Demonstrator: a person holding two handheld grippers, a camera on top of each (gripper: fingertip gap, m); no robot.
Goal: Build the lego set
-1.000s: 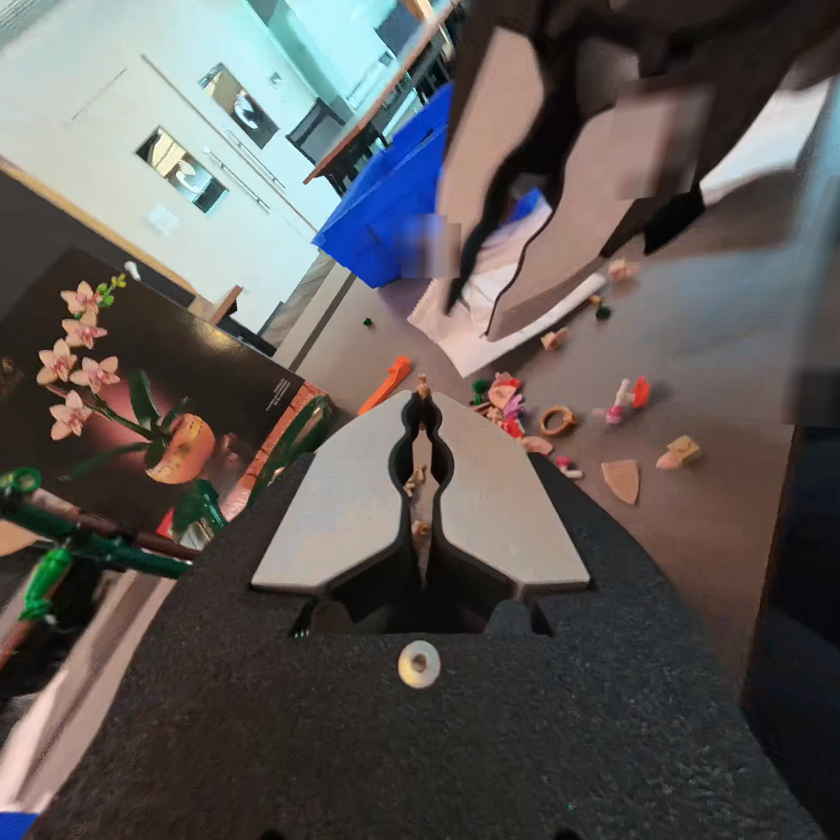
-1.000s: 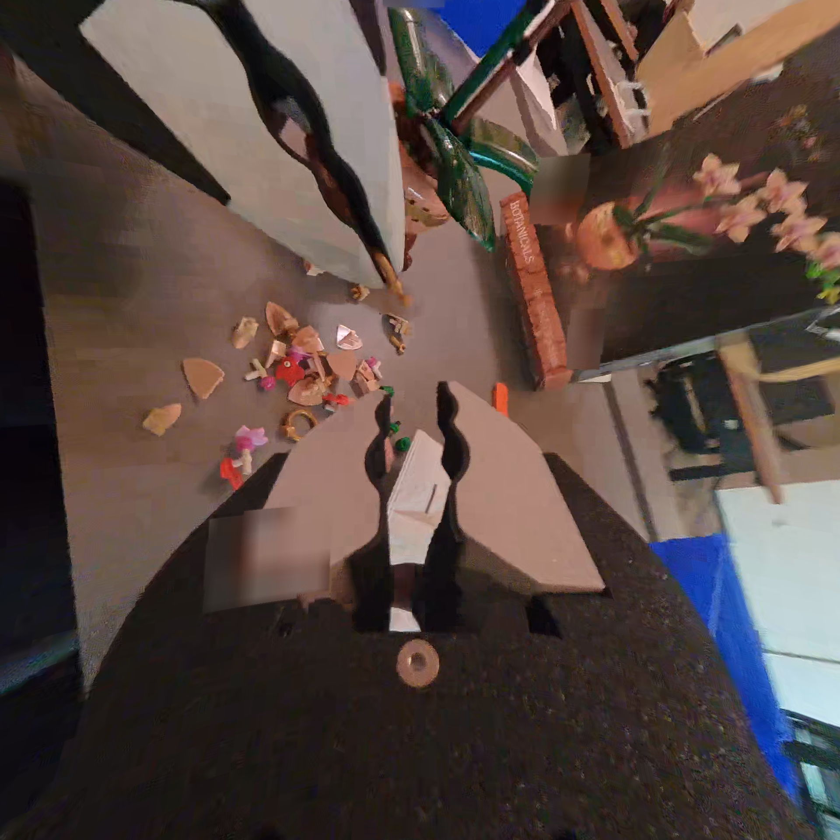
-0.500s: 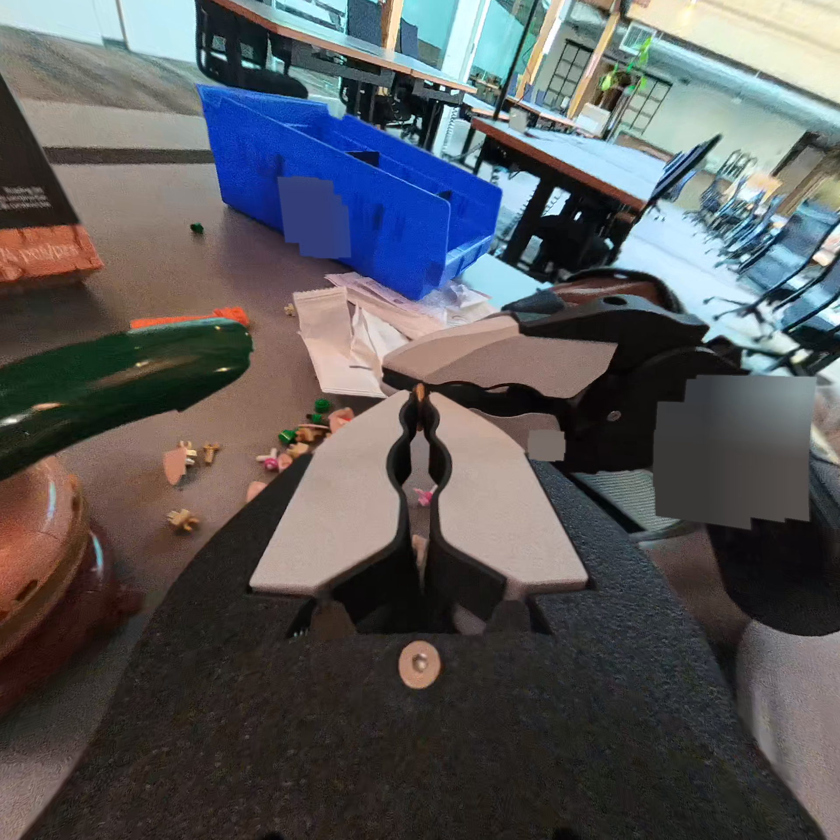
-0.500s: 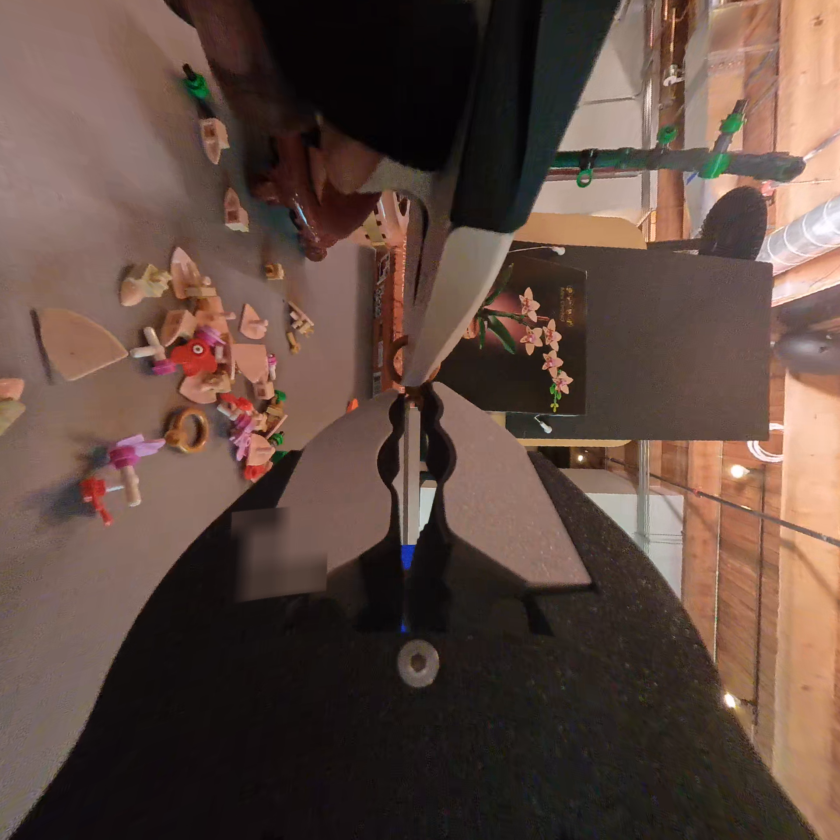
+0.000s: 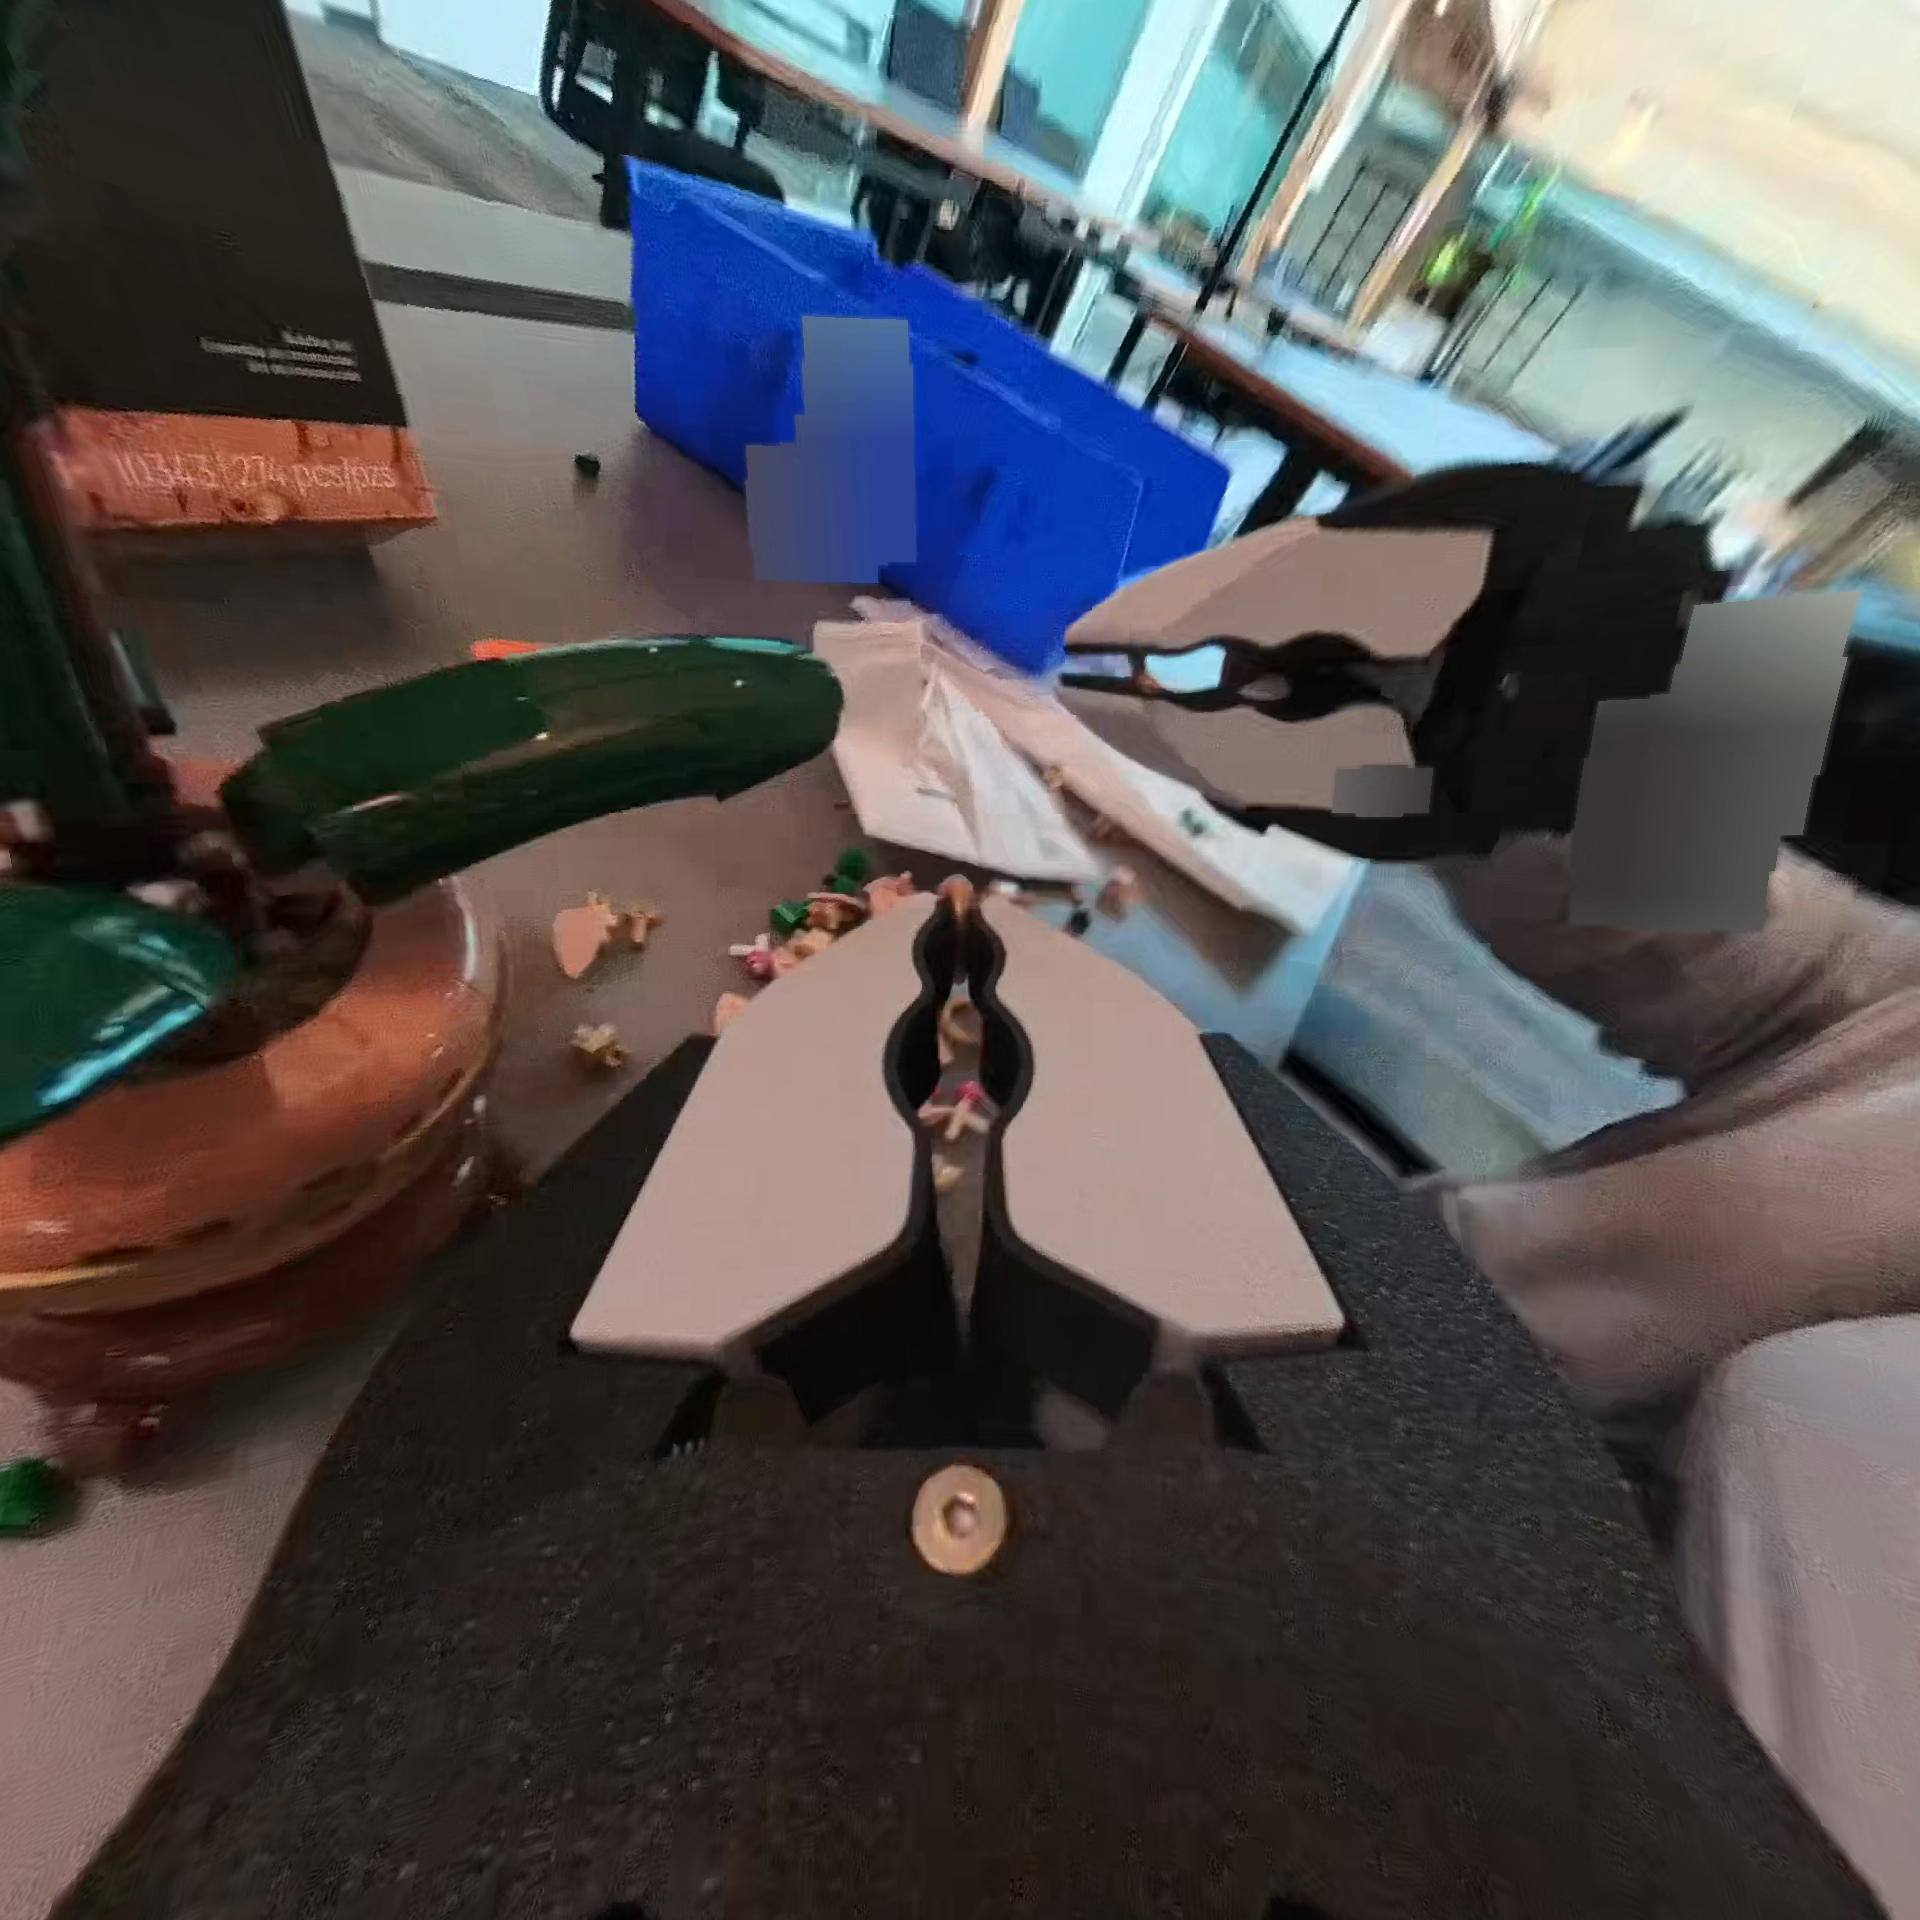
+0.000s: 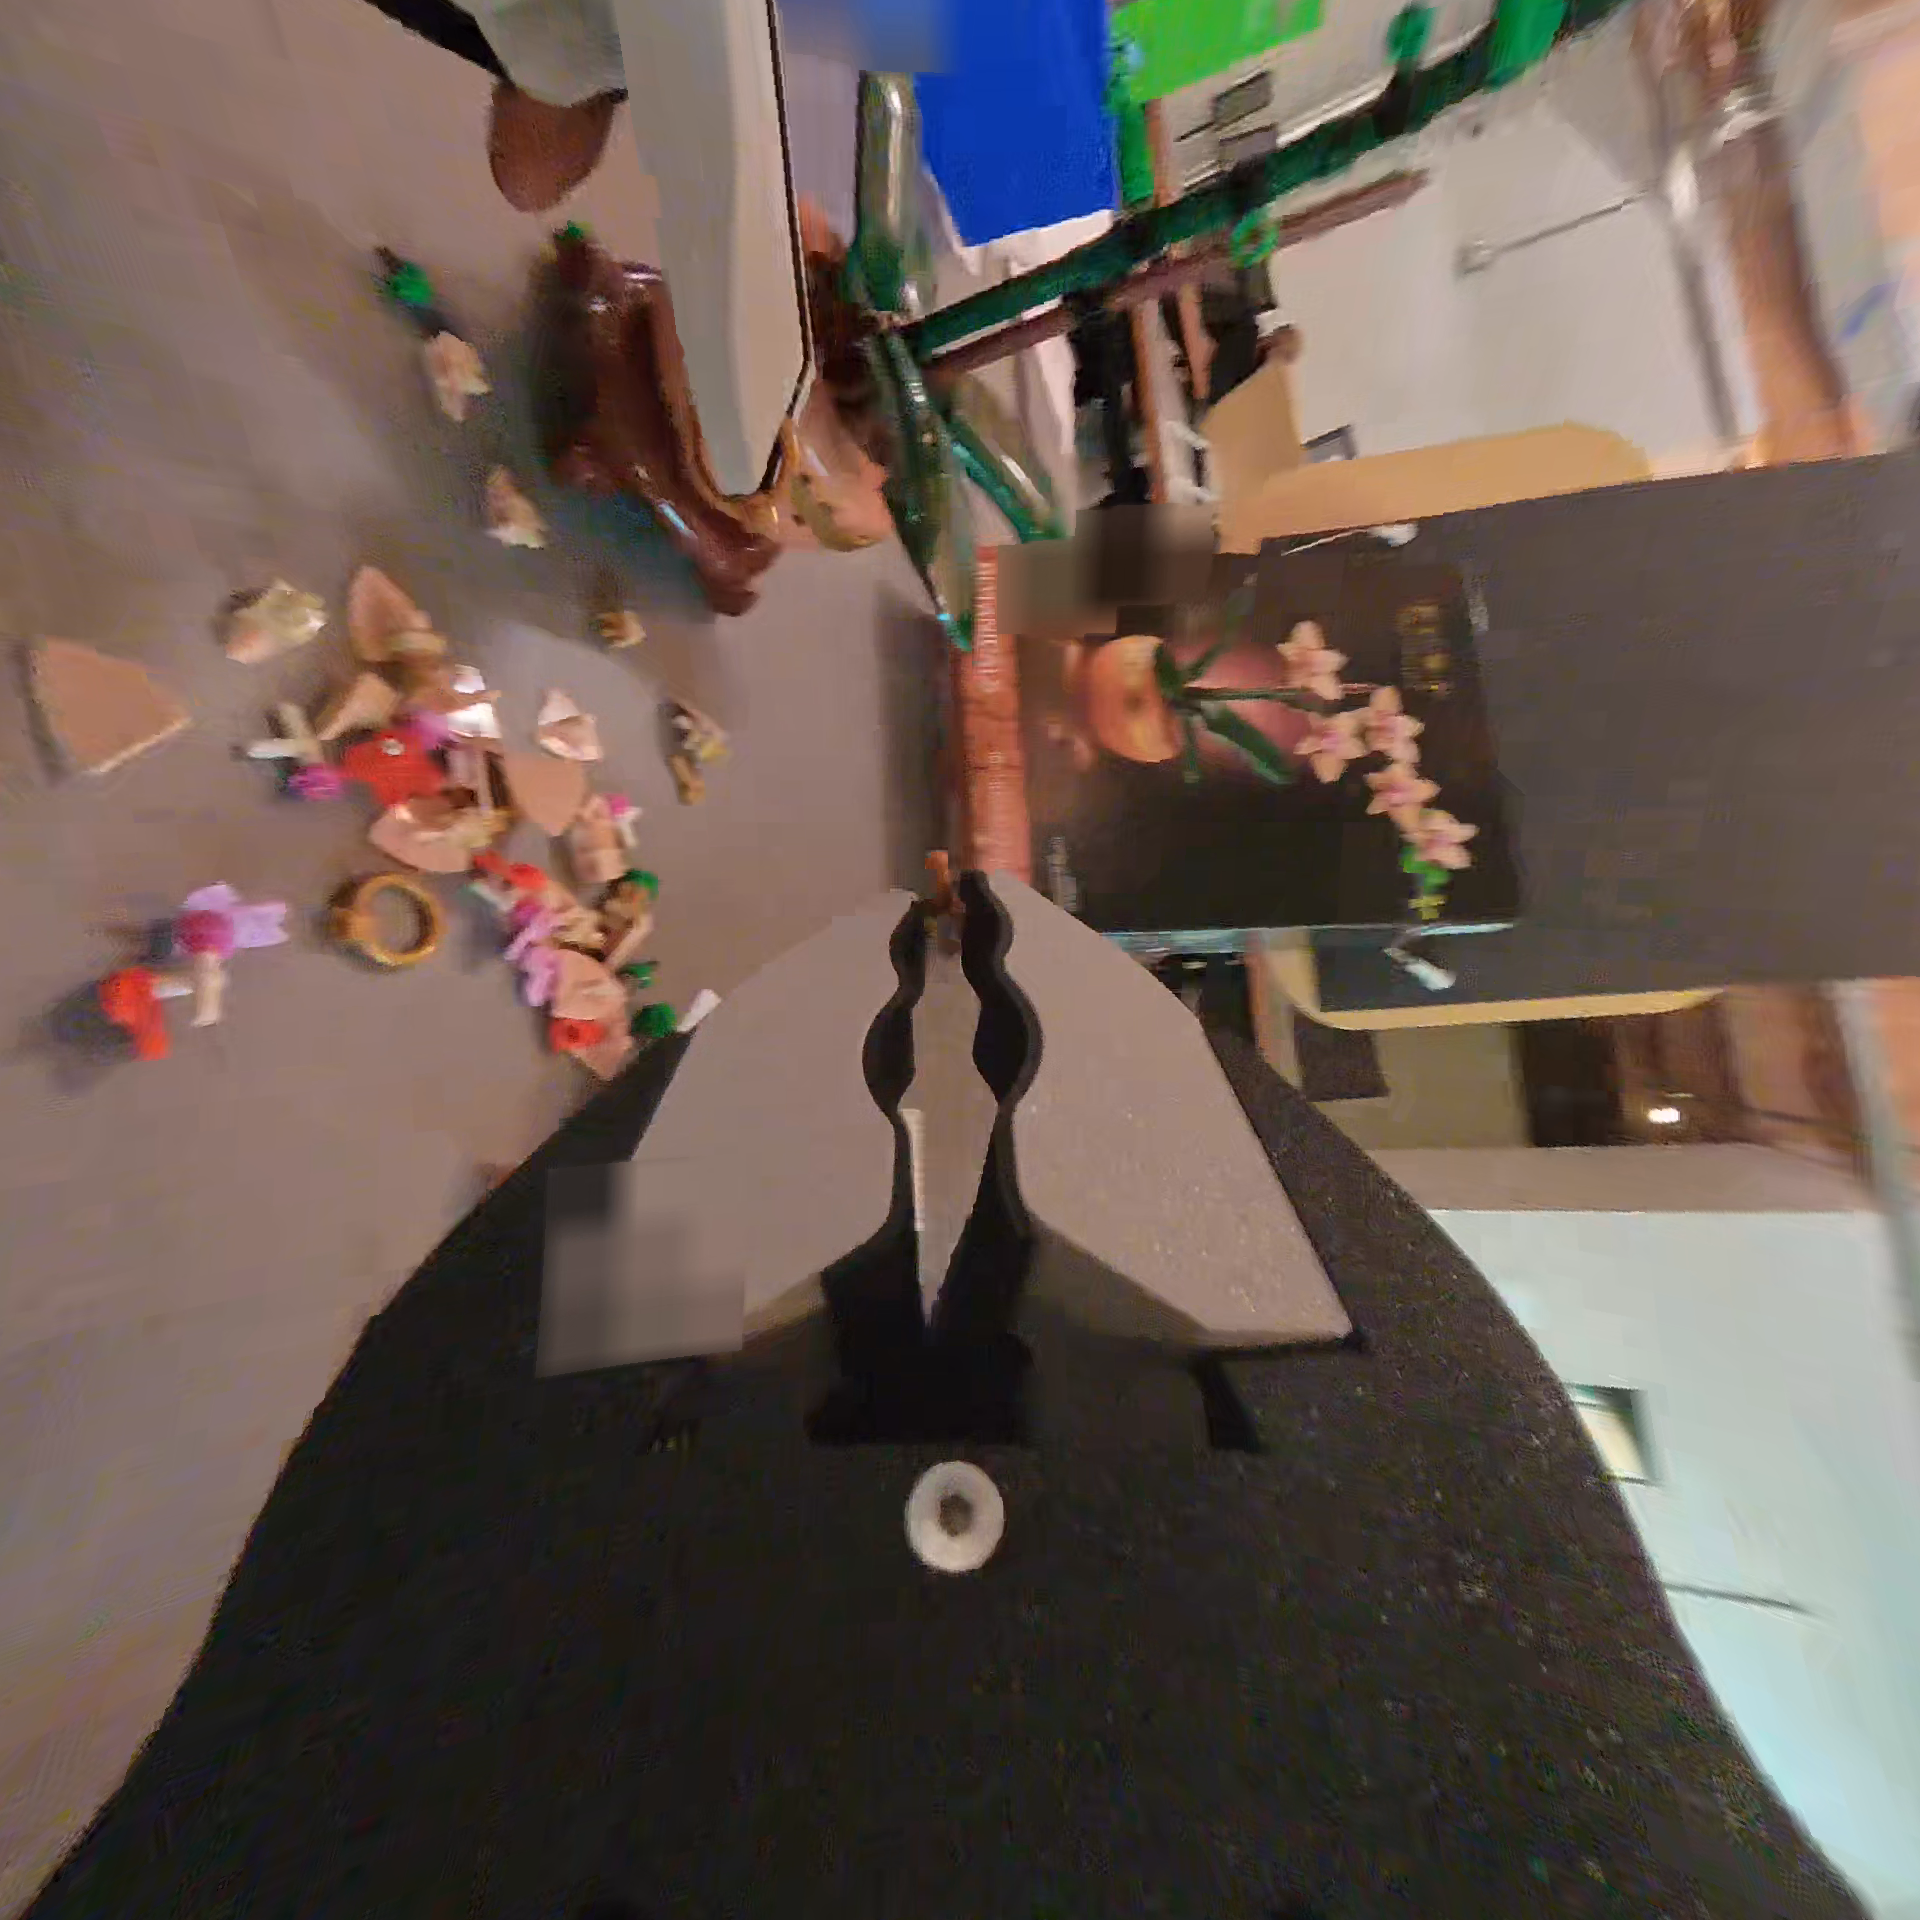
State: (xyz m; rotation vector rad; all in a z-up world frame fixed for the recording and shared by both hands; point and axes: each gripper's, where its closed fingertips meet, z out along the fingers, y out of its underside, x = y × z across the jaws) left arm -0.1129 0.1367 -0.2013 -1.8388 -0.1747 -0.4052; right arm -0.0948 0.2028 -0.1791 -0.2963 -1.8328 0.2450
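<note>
many loose lego pieces (image 6: 457, 790) litter grey table (image 6: 208, 1195).

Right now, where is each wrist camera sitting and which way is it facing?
Left wrist view: on the left gripper, facing across the table at the blue bin; the right gripper and a sleeve show.
Right wrist view: on the right gripper, rolled sideways, facing the set's box; a left gripper finger shows.
Shared: loose pieces, brown pot.
</note>
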